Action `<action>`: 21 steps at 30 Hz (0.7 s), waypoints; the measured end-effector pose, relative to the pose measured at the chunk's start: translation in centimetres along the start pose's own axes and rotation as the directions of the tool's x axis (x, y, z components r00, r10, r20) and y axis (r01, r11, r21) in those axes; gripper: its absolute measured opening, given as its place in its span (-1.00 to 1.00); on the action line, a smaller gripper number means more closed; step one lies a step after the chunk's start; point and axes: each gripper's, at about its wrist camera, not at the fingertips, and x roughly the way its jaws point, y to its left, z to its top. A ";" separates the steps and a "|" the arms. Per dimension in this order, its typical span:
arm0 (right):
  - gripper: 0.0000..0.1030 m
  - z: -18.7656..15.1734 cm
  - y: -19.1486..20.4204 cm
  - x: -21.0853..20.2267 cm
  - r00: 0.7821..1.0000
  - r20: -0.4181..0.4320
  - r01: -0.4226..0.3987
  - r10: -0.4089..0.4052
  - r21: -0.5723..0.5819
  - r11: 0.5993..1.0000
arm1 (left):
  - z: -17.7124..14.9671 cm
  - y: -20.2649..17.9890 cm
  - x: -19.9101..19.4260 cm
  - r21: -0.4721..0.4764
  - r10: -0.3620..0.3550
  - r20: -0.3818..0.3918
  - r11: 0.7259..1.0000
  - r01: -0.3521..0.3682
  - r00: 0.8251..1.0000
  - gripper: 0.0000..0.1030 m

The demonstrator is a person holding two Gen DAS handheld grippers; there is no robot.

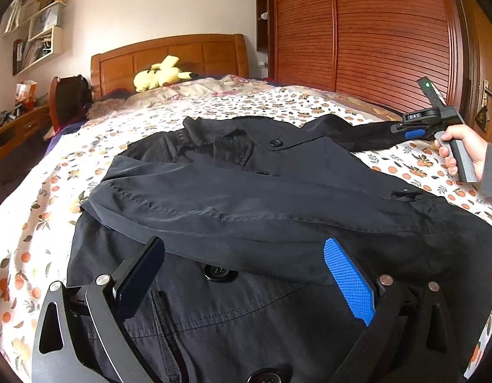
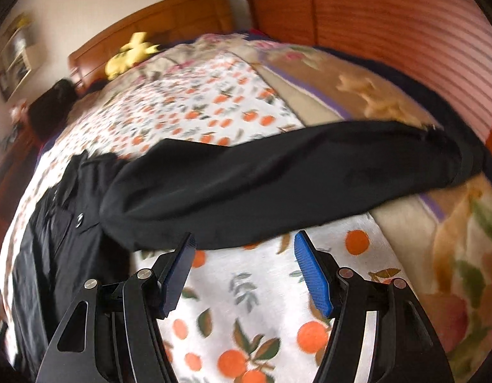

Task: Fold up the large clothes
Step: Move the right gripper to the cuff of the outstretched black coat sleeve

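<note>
A black coat (image 1: 246, 198) lies spread on the bed (image 1: 38, 223), one sleeve folded across its front. The left gripper (image 1: 242, 274) hovers over the coat's lower front, jaws wide apart and empty. The right gripper (image 2: 242, 268) has its jaws apart too, holding nothing; the other sleeve (image 2: 277, 178) stretches just beyond their tips.
</note>
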 end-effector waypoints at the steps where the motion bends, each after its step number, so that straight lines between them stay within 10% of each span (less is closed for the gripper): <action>1: 0.20 0.1 -0.4 0.4 1.000 -0.008 0.012 -0.012 0.017 1.000 | 0.0 0.0 0.0 0.000 -0.001 0.000 1.000 0.001 1.000 0.95; 13: 0.04 2.0 -5.5 2.4 0.999 0.010 0.029 -0.033 0.272 0.962 | 0.0 0.0 0.0 0.002 -0.003 -0.001 1.000 0.003 1.000 0.95; 21: -0.87 3.4 -6.2 2.1 0.994 0.055 0.069 -0.090 0.299 0.952 | 0.0 -0.2 0.0 0.003 -0.004 -0.003 1.000 0.004 1.000 0.95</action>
